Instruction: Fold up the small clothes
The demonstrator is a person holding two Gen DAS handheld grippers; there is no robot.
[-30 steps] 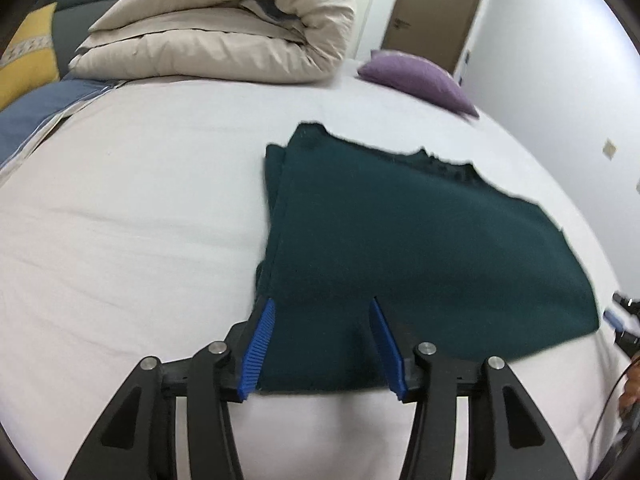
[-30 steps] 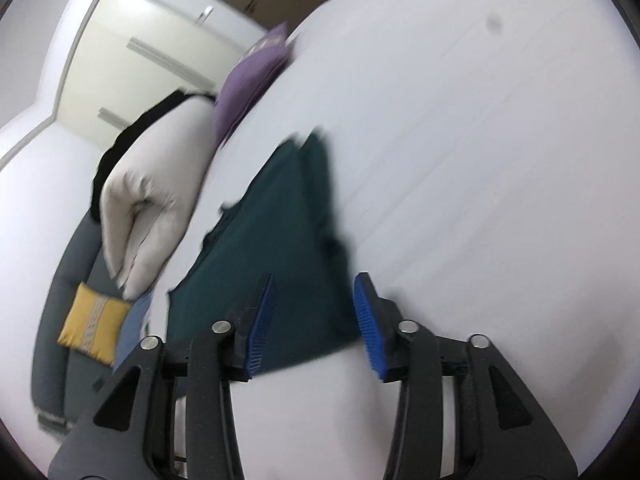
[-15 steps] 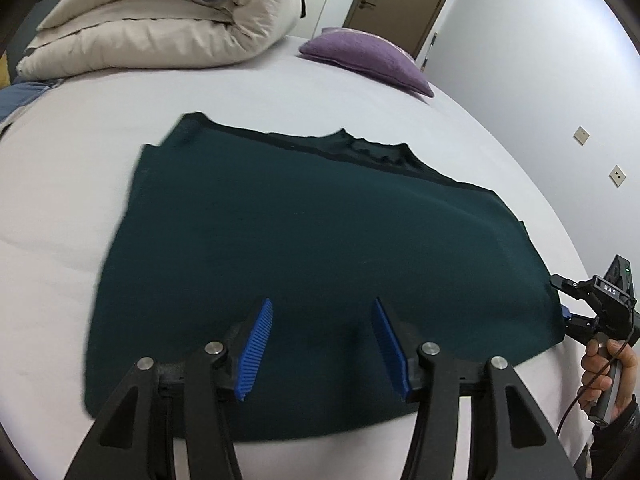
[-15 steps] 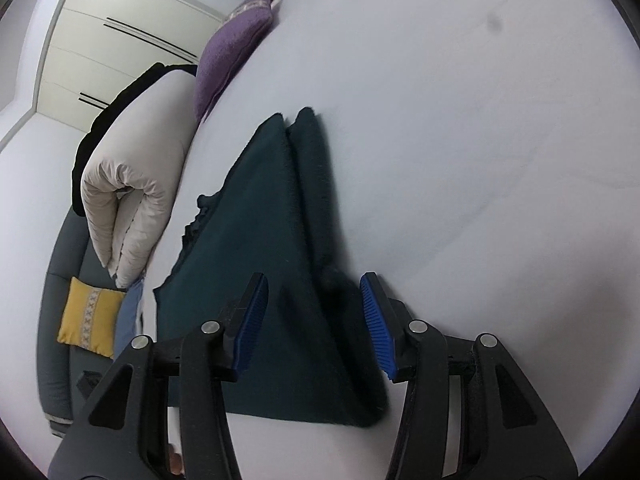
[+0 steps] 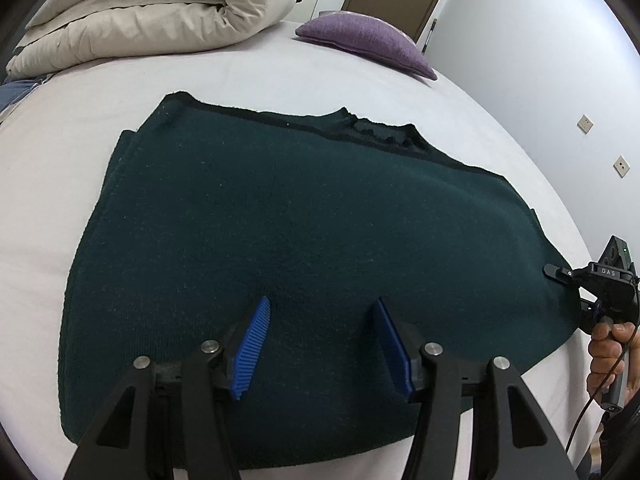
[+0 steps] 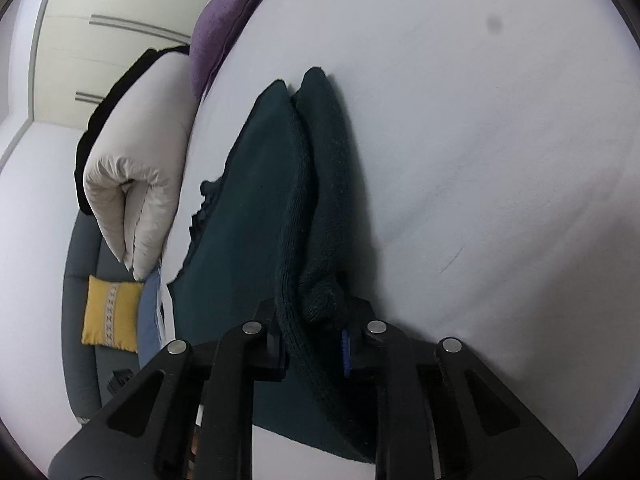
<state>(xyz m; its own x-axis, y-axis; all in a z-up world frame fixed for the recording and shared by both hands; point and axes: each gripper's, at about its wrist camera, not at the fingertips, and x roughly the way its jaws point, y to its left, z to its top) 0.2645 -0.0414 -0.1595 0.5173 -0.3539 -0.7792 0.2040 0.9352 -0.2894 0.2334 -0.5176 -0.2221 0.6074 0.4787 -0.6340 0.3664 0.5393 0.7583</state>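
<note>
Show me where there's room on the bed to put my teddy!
Bare sheet lies left of the green sweater, below the rolled duvet. More sheet lies right of the sweater in the right wrist view. The middle is crowded: sweater, left tongs, right tongs.

sweater (image 6: 256, 216) hides right jaws' pads

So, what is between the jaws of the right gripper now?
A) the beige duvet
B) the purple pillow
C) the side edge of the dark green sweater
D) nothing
C: the right gripper has its jaws on the bunched side edge of the dark green sweater.
</note>
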